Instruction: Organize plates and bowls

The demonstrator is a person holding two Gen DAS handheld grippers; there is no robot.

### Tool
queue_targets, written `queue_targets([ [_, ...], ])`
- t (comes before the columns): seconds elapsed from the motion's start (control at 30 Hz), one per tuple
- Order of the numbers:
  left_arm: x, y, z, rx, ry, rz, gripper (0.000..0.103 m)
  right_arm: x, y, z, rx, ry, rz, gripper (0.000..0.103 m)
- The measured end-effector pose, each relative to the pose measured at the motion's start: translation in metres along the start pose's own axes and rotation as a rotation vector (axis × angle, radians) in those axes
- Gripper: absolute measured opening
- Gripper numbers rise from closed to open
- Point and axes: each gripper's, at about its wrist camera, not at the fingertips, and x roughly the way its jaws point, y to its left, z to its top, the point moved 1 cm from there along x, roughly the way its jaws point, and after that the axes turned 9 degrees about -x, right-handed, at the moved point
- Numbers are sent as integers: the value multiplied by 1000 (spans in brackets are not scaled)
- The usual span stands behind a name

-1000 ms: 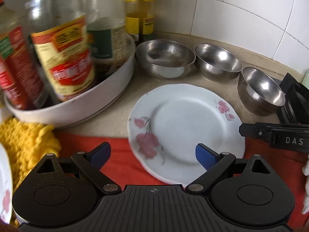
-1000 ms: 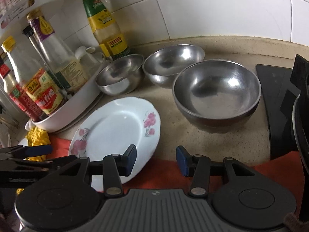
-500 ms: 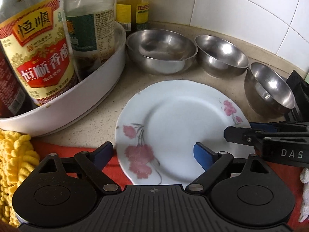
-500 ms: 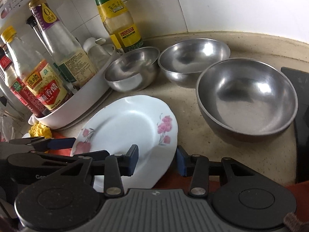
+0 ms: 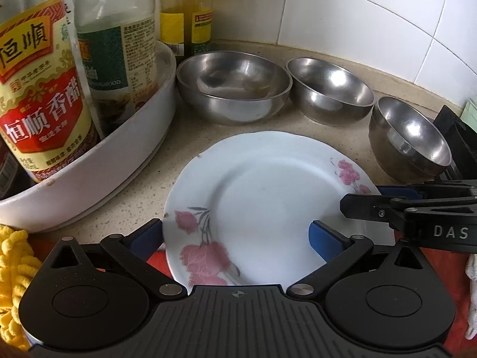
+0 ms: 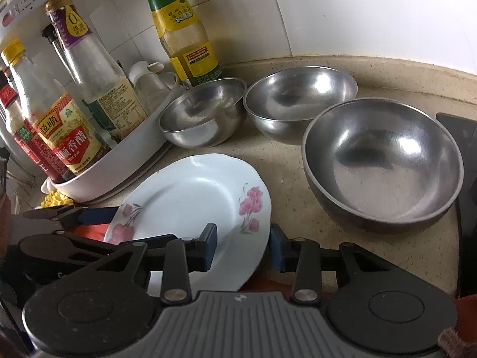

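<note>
While both grippers crowd the one plate, here is the counter from left to right:

Bottle tray: white oval tray (image 5: 98, 179) at about nine o'clock from the plate, packed with sauce bottles, the vinegar bottle (image 5: 38, 101) nearest the lens.

Left gripper: left gripper (image 5: 235, 240) sits at the plate's six o'clock edge, jaws spreading to their widest, blue pads either side of the near rim and neither one pressing. Nothing held.

Plate: flowered plate (image 5: 268, 197) lies flat, its far part on the speckled counter (image 6: 286, 176), its near part over the red cloth (image 5: 155, 262).

Right gripper: right gripper (image 6: 241, 246) works the plate's four o'clock rim. Jaws are closing, one pad above the plate face, the other just outside and below the rim, a sliver of gap on each side, so no bite yet.

Bowls: three steel bowls in an arc from twelve to two o'clock of the plate: left bowl (image 6: 202, 116), middle bowl (image 6: 298, 101), big bowl (image 6: 381, 161) closest to the right gripper.

Risk, slip: glazed rim, thin pinch near the edge; a shallow bite could let the plate pivot and drop back when lifted.

Risk, clash: the two grippers are near each other over one plate; a careless lift could knock them together.

Risk, knock: swinging the plate rightward could clip the big bowl; leftward, the tray of bottles.
</note>
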Motion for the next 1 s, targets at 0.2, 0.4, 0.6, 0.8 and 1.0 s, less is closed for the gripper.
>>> queue_targets([
  [0.2,0,-3,3,-9,5,13,101,1,2,2,1,16,-29,32],
  [0.4,-6,-3,2,-19,-3,30,100,-2,2,3,8,5,-22,32],
  [0.6,-16,-6,3,-15,-25,45,100,-12,3,4,16,-12,-5,32],
  [0.8,-27,-8,0,-24,-49,45,100,-22,4,2,17,-28,0,32],
  [1.0,-42,-4,-1,-41,-79,52,100,-30,11,4,21,-28,18,32],
])
